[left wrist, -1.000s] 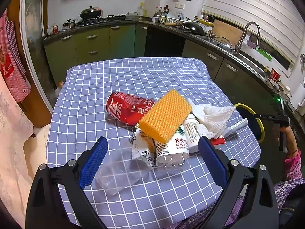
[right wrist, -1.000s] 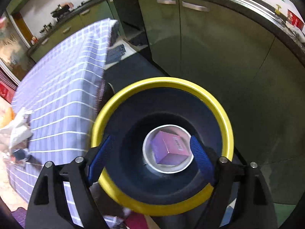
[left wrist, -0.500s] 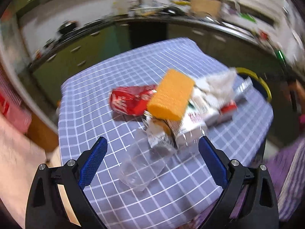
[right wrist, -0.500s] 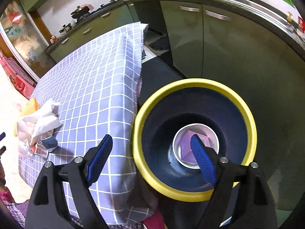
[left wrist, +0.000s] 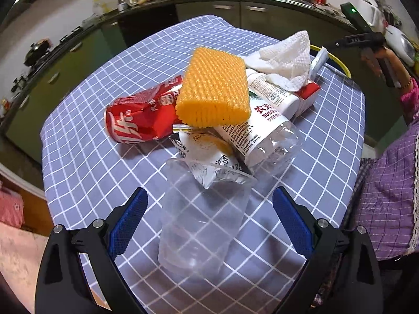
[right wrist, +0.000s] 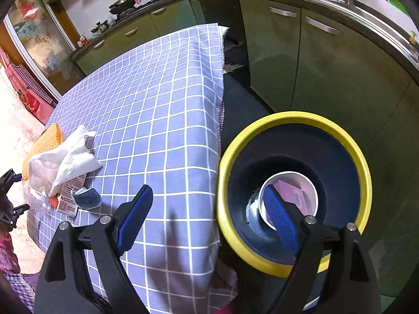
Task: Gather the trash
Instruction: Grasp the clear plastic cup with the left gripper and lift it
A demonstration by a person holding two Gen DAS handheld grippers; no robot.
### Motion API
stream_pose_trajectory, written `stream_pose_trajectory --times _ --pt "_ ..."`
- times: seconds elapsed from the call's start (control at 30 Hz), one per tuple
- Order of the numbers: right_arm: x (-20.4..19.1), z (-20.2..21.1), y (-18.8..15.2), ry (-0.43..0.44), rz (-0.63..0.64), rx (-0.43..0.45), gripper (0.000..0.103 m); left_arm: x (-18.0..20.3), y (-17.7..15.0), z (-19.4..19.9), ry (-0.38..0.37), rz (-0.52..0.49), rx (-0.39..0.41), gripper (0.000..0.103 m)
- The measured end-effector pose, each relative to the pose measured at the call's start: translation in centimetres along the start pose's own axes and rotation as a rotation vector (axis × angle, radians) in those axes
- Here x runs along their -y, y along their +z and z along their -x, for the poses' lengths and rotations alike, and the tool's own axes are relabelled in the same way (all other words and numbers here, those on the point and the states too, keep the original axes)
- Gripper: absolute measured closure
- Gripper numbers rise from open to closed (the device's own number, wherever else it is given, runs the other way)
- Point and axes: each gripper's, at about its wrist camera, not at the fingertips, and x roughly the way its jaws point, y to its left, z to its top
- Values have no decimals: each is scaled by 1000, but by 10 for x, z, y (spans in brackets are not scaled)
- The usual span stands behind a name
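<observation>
A heap of trash lies on the blue checked tablecloth (left wrist: 86, 172): a clear plastic cup (left wrist: 201, 217) on its side, a dented red cola can (left wrist: 141, 117), an orange foam net (left wrist: 214, 91), an empty water bottle (left wrist: 262, 136), a snack wrapper (left wrist: 209, 154) and a white tissue (left wrist: 285, 57). My left gripper (left wrist: 209, 201) is open and straddles the cup without its pads touching it. My right gripper (right wrist: 207, 196) hangs over the table's edge beside the yellow-rimmed bin (right wrist: 296, 120); its jaws are opening with nothing between them. In the bin sit a paper cup (right wrist: 311, 188) and a pink box (right wrist: 290, 196).
Green kitchen cabinets (right wrist: 327, 60) and a counter with a sink run behind the bin. A red and white carton (left wrist: 309, 91) lies under the tissue. A small blue and white piece (right wrist: 87, 198) rests near the heap. A person's purple checked clothing (left wrist: 387, 198) is at the right.
My left gripper has dropped closer to the table and rolled, so the clear cup now lies between its fingers. My right gripper has shifted from above the bin toward the table's edge.
</observation>
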Motion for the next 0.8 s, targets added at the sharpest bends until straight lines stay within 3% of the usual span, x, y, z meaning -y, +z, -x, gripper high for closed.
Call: stream_pose_trajectory --times 0.13,0.5,0.8 --pt "-4 -4 -1 2 -4 -11 21 1 2 -9 -2 -42 -30 9" --pt "-12 -10 -2 10 6 -24 21 -2 5 -25 -17 -60 -55 34" --pt "-9 -14 -4 23 -1 -27 21 -7 -8 -9 9 -27 -26 38"
